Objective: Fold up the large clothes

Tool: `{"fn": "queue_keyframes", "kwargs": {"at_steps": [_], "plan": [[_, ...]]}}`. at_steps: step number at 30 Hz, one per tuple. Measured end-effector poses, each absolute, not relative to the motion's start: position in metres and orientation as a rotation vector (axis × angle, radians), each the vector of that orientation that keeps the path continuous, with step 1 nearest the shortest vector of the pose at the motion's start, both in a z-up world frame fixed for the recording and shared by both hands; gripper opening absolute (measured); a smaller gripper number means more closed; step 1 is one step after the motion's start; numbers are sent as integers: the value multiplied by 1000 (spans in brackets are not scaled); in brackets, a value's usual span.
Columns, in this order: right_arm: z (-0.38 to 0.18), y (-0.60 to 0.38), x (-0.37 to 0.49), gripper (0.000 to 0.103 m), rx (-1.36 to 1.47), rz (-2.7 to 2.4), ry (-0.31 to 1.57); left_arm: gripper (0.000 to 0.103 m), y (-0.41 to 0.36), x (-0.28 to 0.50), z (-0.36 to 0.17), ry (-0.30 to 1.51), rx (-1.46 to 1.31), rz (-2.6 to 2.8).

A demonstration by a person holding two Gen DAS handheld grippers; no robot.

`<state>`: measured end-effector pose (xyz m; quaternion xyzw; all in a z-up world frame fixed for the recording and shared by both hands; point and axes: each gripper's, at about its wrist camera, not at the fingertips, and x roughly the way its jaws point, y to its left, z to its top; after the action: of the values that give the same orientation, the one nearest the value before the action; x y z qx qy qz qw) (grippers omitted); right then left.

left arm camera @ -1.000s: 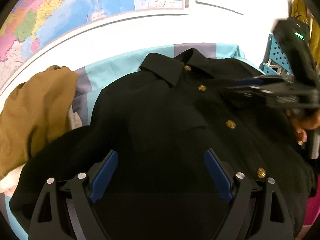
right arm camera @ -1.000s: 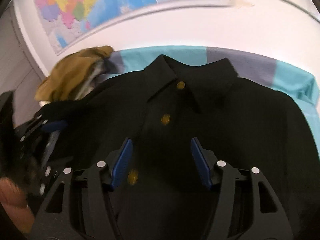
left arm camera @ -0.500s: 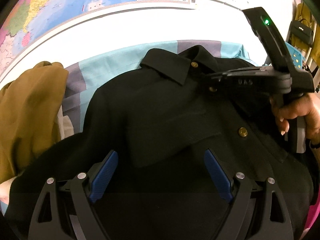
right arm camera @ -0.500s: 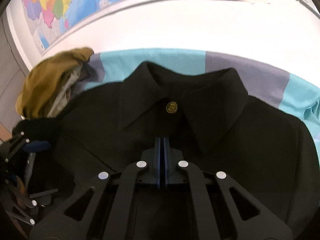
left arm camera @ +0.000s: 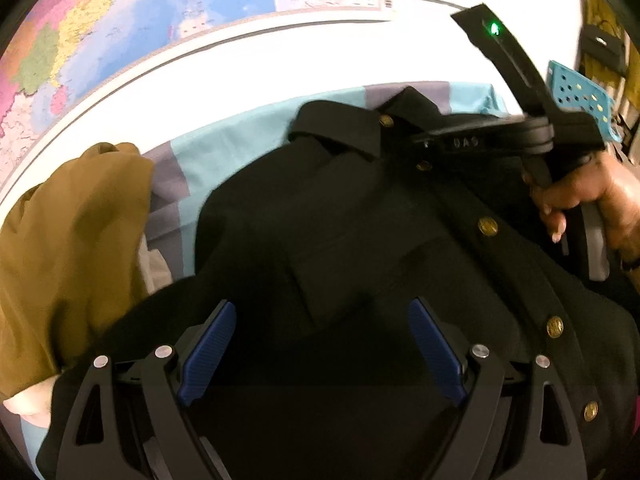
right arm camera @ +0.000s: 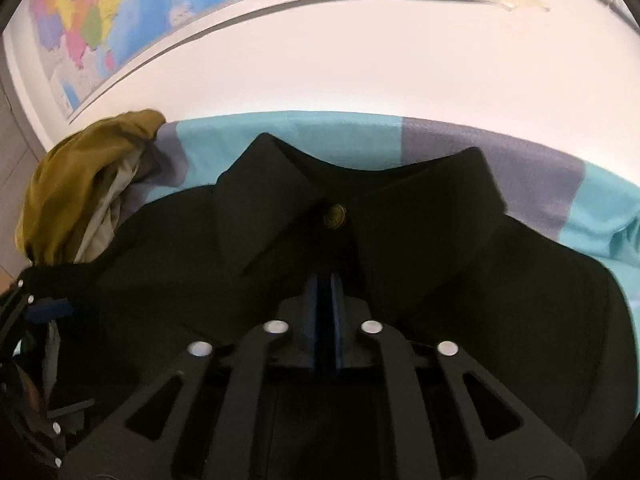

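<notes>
A black jacket (left arm camera: pixel 360 240) with gold buttons (left arm camera: pixel 488 226) lies front-up on a teal and grey sheet (left arm camera: pixel 240 136), collar toward the wall. My left gripper (left arm camera: pixel 320 344) hovers open and wide over the jacket's chest, with nothing between its blue pads. My right gripper (right arm camera: pixel 325 312) sits just below the collar button (right arm camera: pixel 335 215) on the jacket (right arm camera: pixel 440 260). Its jaws are opening, a narrow dark slit between the pads; I cannot tell whether cloth lies in it. In the left wrist view a hand (left arm camera: pixel 592 196) holds that right gripper (left arm camera: pixel 424 142) at the collar.
A crumpled brown garment (left arm camera: pixel 68 240) is heaped at the left of the sheet, also in the right wrist view (right arm camera: pixel 80 184). A wall map (left arm camera: pixel 120 40) hangs behind. A blue perforated basket (left arm camera: pixel 580 92) stands at the far right. The left gripper (right arm camera: pixel 44 308) shows at the right view's left edge.
My right gripper moved up the jacket front toward the collar, went from open to fully shut, and now its pads have parted a little. The left gripper stayed open and nearly still.
</notes>
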<state>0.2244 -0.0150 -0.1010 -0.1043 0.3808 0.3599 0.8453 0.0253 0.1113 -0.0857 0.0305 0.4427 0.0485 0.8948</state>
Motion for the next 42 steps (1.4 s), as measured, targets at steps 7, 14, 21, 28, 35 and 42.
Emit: {"fn": "queue_keyframes", "kwargs": {"at_steps": [7,14,21,28,35,42], "plan": [[-58,-106,157,51,-176,881,738,85,105,12,-81,908,82,77],[-82,-239,87,66,-103,737,812,85,85,-19,-81,903,122,14],[-109,-324,36,76,62,702,876,85,85,-52,-85,932,81,-16],[-118,-336,22,19,23,707,851,85,85,-68,-94,962,84,26],[-99,-363,22,51,80,680,797,85,81,-70,-86,944,105,44],[-82,-404,38,95,1,388,716,85,68,-61,-67,884,116,21]]}}
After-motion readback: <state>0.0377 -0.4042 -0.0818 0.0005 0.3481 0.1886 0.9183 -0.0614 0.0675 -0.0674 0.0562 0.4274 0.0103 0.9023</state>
